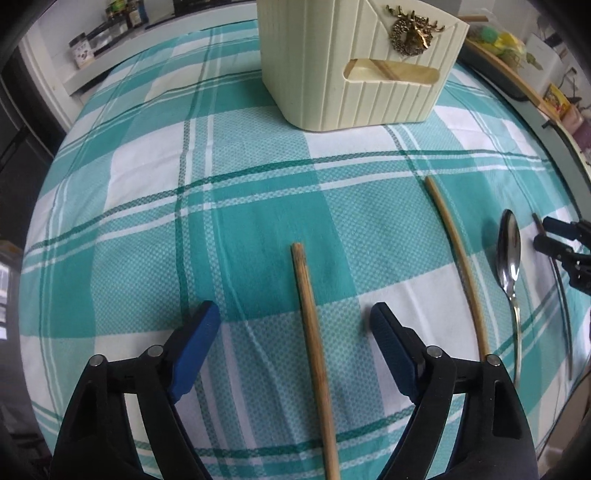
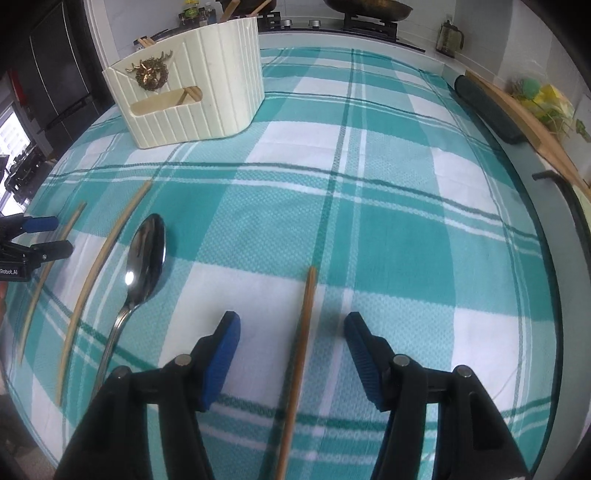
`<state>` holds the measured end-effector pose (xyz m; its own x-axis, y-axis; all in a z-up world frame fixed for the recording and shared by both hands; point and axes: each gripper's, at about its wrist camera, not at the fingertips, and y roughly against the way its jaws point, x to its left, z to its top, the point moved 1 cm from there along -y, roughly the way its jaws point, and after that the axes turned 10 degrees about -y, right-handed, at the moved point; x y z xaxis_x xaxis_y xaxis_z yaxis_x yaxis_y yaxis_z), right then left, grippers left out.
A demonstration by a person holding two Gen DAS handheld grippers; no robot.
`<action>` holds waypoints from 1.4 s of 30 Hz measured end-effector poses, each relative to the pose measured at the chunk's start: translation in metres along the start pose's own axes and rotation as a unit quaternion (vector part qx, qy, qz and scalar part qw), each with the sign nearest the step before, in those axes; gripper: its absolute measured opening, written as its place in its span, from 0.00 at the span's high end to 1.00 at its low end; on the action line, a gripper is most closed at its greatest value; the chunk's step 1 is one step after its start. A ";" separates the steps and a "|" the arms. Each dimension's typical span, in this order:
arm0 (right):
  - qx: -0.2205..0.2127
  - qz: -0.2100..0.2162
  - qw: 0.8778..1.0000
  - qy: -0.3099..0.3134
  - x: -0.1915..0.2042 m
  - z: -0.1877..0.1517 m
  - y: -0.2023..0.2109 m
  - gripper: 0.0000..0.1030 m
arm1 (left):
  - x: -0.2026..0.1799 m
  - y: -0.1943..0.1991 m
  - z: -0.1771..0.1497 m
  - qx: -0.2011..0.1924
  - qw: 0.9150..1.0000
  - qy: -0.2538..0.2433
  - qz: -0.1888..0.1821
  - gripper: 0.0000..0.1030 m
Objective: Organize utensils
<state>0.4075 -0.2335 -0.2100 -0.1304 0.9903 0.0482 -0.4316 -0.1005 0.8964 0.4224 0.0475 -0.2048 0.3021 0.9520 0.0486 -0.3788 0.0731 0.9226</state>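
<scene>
Chopsticks lie lengthwise between the spread blue pads of both grippers, touched by neither. Left gripper (image 1: 293, 323): jaws wide, straddling a bamboo chopstick (image 1: 314, 354) that runs from under the claw forward along its axis, clear gaps on either side. To its right lie, in order outward, a second chopstick (image 1: 460, 266), a steel spoon (image 1: 509, 251) with bowl pointing away, and a third stick beneath the right gripper (image 2: 291, 326), whose jaws stand moderately open about that darker chopstick (image 2: 301, 354), pads apart from it. All rest on a teal-and-white checked cloth (image 1: 236, 206) covering the table. Farther ahead of the left claw, slightly right of its axis, stands a cream ribbed utensil holder (image 1: 332, 74) bearing a gilt stag-and-wreath ornament (image 1: 412, 31); chopsticks show through its front slot. Beyond the cloth, jars (image 1: 79, 50) stand at far left.
</scene>
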 end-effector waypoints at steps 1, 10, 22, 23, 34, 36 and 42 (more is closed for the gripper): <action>-0.002 -0.002 1.000 -0.001 0.000 0.005 -0.003 0.53 | 0.002 0.001 0.003 -0.002 1.000 0.003 0.003 0.29; -0.035 0.020 0.998 -0.052 -0.010 0.020 0.005 0.95 | 0.000 0.030 0.004 -0.062 0.998 0.021 -0.009 0.95; -0.191 0.105 0.975 -0.041 0.005 0.005 0.168 0.95 | -0.004 0.202 -0.023 -0.250 0.967 0.030 -0.032 0.95; -0.204 0.108 0.972 -0.038 0.007 0.004 0.180 0.95 | -0.005 0.213 -0.025 -0.262 0.964 0.032 -0.034 0.95; -0.352 0.113 0.929 -0.023 0.041 0.023 0.264 0.95 | 0.003 0.279 0.009 -0.351 0.934 0.044 -0.039 0.95; -0.367 0.117 0.922 -0.022 0.048 0.040 0.275 0.95 | 0.007 0.290 0.025 -0.362 0.931 0.044 -0.036 0.95; -0.395 0.130 0.909 -0.008 0.069 0.106 0.301 0.95 | 0.018 0.316 0.077 -0.386 0.921 0.041 -0.018 0.95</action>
<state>0.3636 -0.1850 0.1096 -0.3097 0.9236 0.2258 -0.8952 -0.3632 0.2581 0.3760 0.0649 0.1169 0.2719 0.9617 -0.0359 -0.8889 0.2653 0.3734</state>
